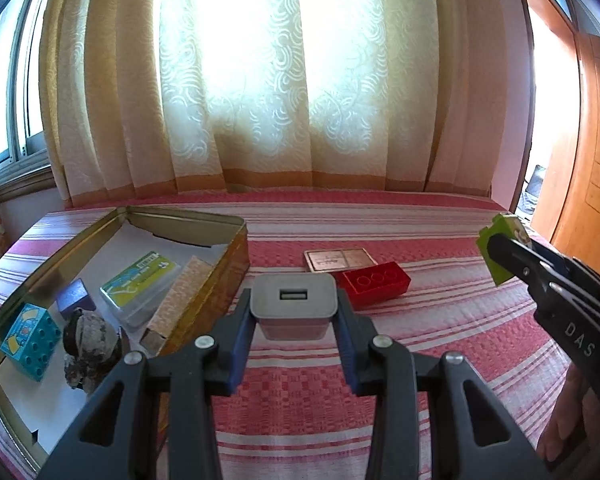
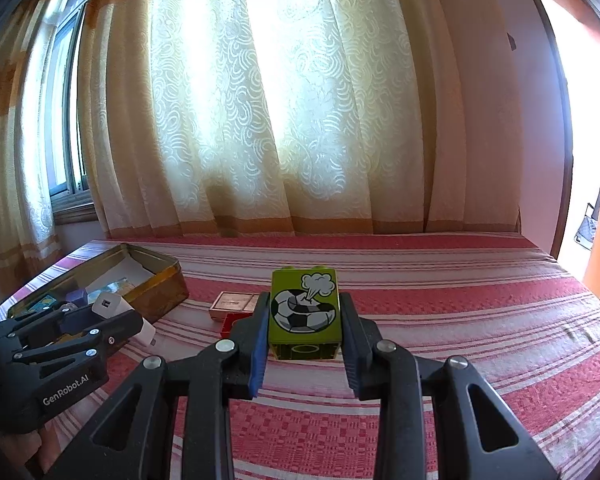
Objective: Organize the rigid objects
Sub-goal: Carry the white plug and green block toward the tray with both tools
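We found grey charger [image 1: 294,306] clamped in left hand-held gripper [image 1: 296,316]: light, stiff, smooth-sided, best pinched across flat flanks. Right hand-held gripper [image 2: 305,320] gripped green block [image 2: 305,312] likewise. Open tin [image 1: 236,240] lay left of left hand-held gripper, red block [image 1: 374,284] just beyond, on bed [image 1: 440,320].

Three bricks [image 1: 374,283], one charger [image 1: 294,305]

White USB charger [image 1: 294,307]: clamped between padded fingers, port facing up, raised above the striped cloth just right of the tin.

Green picture block [image 2: 305,312]: football print, likewise clamped and raised.

Red block [image 1: 374,283]: lying on the cloth, touching a flat copper-toned case [image 1: 337,258] behind it.

Gold tin [image 1: 228,258], far left: open, holding a teal block [image 1: 30,340], purple block [image 1: 75,299], clear case [image 1: 140,286].
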Demonstrator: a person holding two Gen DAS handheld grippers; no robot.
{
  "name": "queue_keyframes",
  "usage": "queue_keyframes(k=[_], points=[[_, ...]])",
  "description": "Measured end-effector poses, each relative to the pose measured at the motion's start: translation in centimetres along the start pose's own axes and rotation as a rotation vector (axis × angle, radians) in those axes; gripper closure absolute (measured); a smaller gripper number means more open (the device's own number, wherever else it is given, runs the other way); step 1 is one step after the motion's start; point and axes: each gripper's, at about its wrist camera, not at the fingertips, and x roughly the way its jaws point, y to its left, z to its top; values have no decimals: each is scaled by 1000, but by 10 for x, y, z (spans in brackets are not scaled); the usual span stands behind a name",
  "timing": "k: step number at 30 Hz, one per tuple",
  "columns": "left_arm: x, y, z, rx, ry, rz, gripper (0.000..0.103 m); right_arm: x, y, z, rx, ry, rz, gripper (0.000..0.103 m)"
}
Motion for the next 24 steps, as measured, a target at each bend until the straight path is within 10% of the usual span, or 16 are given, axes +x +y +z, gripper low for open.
queue_keyframes(k=[24], points=[[-19, 11, -7, 7, -57, 26, 66, -16, 30, -5, -45, -49, 69, 69]])
